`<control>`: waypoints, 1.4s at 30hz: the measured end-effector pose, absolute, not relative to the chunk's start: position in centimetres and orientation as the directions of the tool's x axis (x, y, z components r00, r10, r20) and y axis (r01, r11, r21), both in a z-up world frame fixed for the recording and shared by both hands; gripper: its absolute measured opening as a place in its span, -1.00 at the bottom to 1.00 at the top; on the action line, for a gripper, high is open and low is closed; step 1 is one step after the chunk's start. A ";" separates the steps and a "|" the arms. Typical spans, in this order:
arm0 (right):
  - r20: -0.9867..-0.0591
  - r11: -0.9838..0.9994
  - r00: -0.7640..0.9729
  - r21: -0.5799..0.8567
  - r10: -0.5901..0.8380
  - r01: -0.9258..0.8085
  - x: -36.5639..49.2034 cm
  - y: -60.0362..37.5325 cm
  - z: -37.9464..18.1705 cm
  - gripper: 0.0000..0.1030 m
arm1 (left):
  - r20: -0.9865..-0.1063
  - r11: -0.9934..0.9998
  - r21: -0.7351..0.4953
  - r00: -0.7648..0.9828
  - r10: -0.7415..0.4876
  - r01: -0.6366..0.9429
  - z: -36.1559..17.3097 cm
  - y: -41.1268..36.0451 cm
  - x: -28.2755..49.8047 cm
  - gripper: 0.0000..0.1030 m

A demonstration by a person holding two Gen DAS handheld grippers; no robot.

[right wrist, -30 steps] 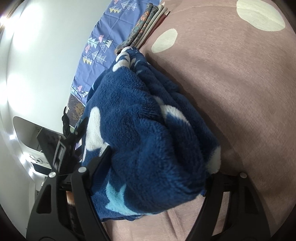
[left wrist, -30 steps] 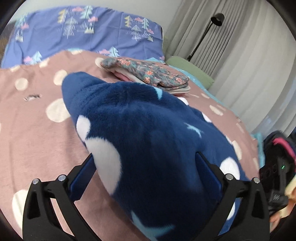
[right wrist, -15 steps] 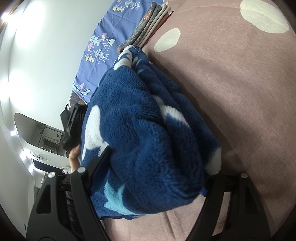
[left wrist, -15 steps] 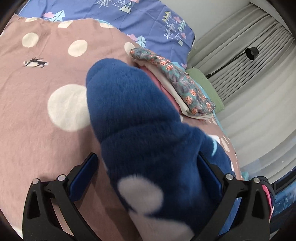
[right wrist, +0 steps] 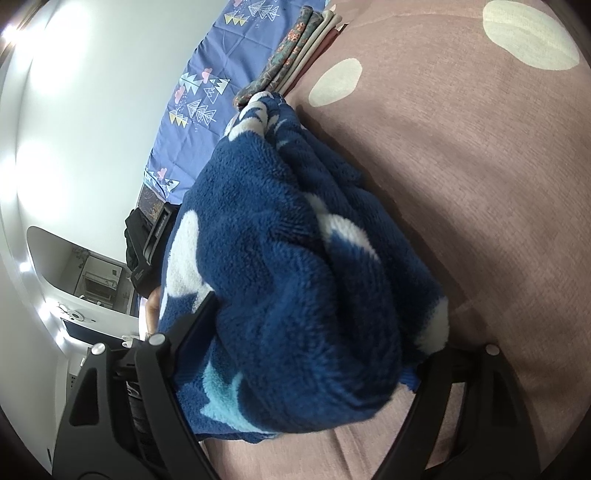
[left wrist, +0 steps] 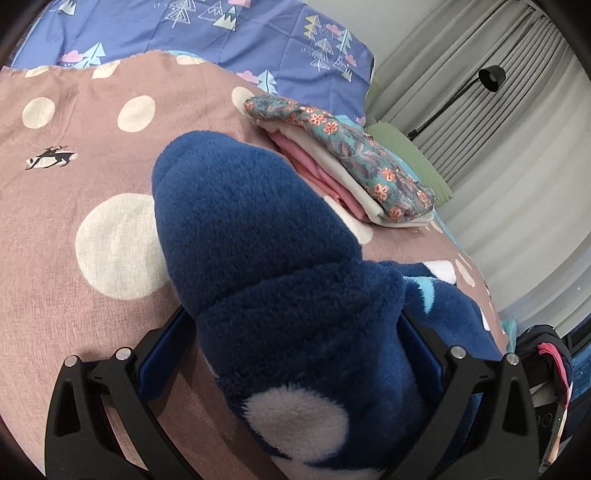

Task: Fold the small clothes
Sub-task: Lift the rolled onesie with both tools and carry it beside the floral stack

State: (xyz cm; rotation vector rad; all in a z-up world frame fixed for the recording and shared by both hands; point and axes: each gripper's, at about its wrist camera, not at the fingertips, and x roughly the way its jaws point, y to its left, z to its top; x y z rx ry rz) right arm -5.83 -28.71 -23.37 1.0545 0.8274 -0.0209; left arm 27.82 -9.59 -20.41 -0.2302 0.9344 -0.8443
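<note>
A: Left wrist view: the blue fleece garment lies bundled on the pink dotted bedspread, bulging up between the left gripper's pads. Both pads sit against the pile, so I read it as clamped on the fleece.

B: And the right gripper? Its jaws are opening, with the same fleece bulk between them; the left pad meets the cloth, the right one I can't tell.

A: It looks soft, thick and light. It should squash and spring back, so thin folds probably won't hold. Better to pinch a hem or corner than the fat middle.

B: Room? The folded stack sits just beyond the bundle, near the pillow.

A: Open bedspread lies to the left; the bed's edge runs close on the right.
</note>
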 end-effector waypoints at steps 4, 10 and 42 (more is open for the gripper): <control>-0.610 0.522 0.707 0.759 0.358 0.390 -5.8 -28.7 -23.4 0.60 | -0.608 0.670 -0.518 0.321 -0.726 0.531 -20.4 -9.5 27.7 0.97; -0.610 0.504 0.710 0.763 0.352 0.405 -5.6 -28.7 -23.4 0.63 | -0.623 0.667 -0.561 0.280 -0.730 0.491 -20.2 -9.1 28.3 0.97; -0.530 0.790 0.640 0.576 0.557 -0.210 21.1 -24.7 -7.5 -0.18 | -0.344 0.852 -0.315 0.787 -0.513 0.418 -1.4 4.7 25.5 0.10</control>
